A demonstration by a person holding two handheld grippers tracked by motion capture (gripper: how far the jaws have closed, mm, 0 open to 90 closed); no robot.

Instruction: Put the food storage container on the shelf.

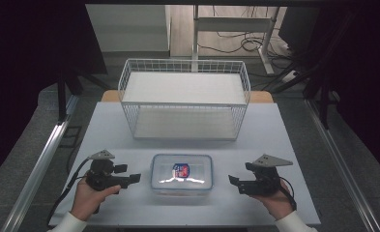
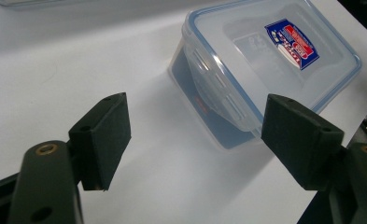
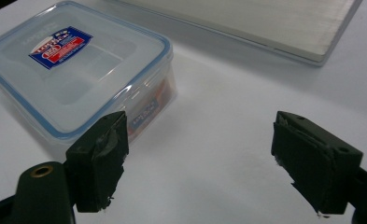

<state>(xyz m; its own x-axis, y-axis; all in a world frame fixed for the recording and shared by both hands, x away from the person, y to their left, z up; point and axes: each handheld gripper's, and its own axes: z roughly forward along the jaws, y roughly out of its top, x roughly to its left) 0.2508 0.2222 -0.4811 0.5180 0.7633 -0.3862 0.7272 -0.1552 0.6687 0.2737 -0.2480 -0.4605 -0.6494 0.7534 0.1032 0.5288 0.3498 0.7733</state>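
White table (image 1: 110, 130) bears a lidded container (image 1: 182, 173); its red-blue label (image 1: 180, 170) is unreadable.

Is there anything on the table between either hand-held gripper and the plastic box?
Nothing visible. The lidded plastic box sits between the left hand-held gripper and the right hand-held gripper, with bare table on both sides. Both stand open and hold nothing. The wire basket stands behind the box, out of the way.
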